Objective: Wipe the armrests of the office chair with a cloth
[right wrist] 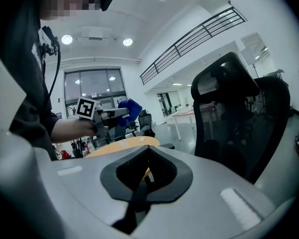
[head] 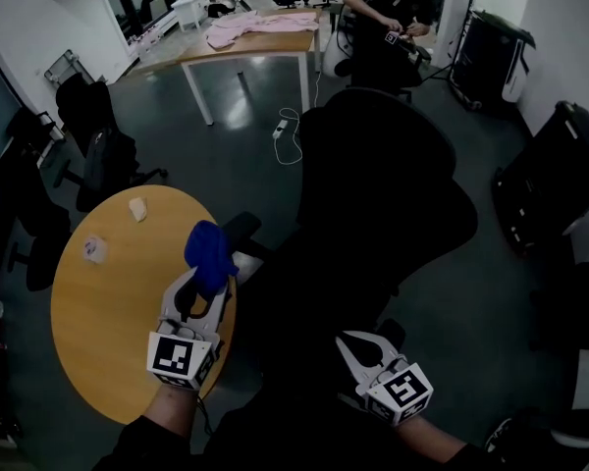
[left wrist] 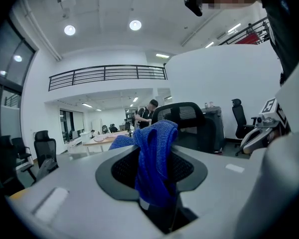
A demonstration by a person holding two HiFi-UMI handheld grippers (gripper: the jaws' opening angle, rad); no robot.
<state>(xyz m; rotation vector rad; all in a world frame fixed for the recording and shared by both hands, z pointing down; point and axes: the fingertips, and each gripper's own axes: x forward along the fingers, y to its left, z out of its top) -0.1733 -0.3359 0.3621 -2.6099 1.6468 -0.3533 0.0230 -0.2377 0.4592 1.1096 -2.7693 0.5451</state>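
Over the near edge of the round orange-brown wooden table, your left claw is clenched on the bunched blue woven cloth. In the left gripper view the cloth is pinched low between the pads, and most of it stands up in a loose fold above them. Judging by that, you carry it high so a soft wad leads into the wipe rather than the hard jaw tips. The black mesh-backed office chair stands with its back towards you. Its black padded armrest on your left lies just beside the cloth and slightly beyond it. The cloth looks apart from the pad, so wiping seems not yet begun. A short reach forward and to the right should lay it on that armrest. Your right claw is closed on nothing, its pads meeting in the right gripper view. It hangs low near the chair's other side, probably kept clear or ready to steady the chair.
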